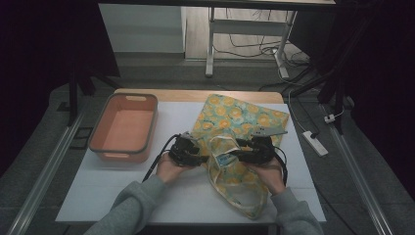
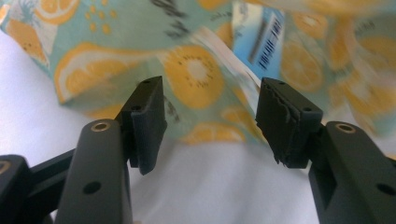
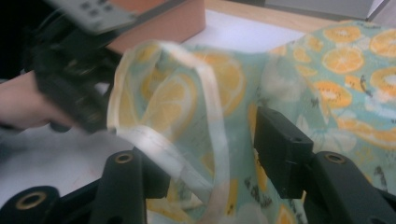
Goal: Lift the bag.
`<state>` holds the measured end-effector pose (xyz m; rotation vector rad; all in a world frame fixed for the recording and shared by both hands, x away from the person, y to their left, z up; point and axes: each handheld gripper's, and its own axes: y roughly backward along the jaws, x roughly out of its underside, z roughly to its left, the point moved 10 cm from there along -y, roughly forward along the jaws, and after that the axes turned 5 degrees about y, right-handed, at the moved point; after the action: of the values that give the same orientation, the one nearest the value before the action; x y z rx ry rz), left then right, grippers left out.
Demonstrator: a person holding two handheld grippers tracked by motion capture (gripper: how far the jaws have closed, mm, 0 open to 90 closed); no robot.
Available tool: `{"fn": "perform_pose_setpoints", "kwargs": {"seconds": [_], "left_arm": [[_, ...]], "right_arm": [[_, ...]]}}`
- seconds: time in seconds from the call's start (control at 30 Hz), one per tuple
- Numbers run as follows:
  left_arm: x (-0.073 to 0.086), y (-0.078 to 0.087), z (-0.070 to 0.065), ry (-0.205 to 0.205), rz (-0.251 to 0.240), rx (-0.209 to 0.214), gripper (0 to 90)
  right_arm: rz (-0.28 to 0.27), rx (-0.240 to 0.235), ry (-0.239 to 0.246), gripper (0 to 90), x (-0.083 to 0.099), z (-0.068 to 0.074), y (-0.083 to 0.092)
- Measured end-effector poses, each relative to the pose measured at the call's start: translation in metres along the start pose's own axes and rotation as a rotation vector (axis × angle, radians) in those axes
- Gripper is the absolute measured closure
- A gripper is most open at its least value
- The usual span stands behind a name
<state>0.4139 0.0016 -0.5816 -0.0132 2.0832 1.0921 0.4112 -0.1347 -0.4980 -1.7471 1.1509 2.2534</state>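
Bag-opening step: left gripper (image 2: 210, 126) gapes empty before the bag (image 1: 235, 181); right gripper (image 3: 212, 154), jaws apart, straddles its rim unclamped; next, grip.

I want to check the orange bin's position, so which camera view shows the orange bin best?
The high view: the whole orange bin shows there, rim and inside, at the table's left, apart from the citrus-print bag. The right gripper view catches just one blurred corner of it behind the bag's opening. The left gripper view looks at the bag and table instead.
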Motion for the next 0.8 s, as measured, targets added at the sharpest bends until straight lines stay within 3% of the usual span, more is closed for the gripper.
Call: {"fn": "perform_pose_setpoints", "kwargs": {"seconds": [0.1, 0.13, 0.23, 0.33, 0.43, 0.53, 0.67, 0.73, 0.8], "left_arm": [[-0.007, -0.006, -0.003, 0.030, -0.019, 0.018, 39.3], [-0.009, -0.008, -0.004, 0.023, -0.020, 0.014, 37.9], [-0.012, -0.015, -0.006, 0.006, -0.012, -0.031, 35.3], [-0.016, -0.023, -0.001, 0.026, -0.008, -0.063, 35.1], [-0.016, -0.029, 0.004, 0.046, 0.002, -0.065, 38.8], [-0.016, -0.027, 0.004, 0.049, -0.004, -0.052, 50.3], [-0.017, -0.024, 0.005, 0.053, -0.002, -0.038, 76.2], [-0.014, -0.026, 0.010, 0.065, 0.017, -0.040, 83.2], [-0.010, -0.029, 0.012, 0.080, 0.036, -0.009, 88.6]], "right_arm": [[0.004, -0.001, -0.001, 48.2, 0.006, 0.004, 0.005], [0.005, 0.001, -0.001, 48.2, 0.008, 0.004, 0.007], [0.004, 0.009, -0.003, 48.2, 0.014, 0.005, 0.014], [0.008, 0.016, -0.010, 48.2, 0.021, 0.003, 0.020], [0.012, 0.029, -0.022, 48.4, 0.029, -0.001, 0.025], [0.008, 0.040, -0.035, 48.7, 0.035, -0.005, 0.032], [0.015, 0.054, -0.053, 48.9, 0.044, -0.011, 0.041], [0.023, 0.065, -0.065, 48.9, 0.049, -0.013, 0.044], [0.037, 0.072, -0.075, 49.0, 0.054, -0.013, 0.046]]}}
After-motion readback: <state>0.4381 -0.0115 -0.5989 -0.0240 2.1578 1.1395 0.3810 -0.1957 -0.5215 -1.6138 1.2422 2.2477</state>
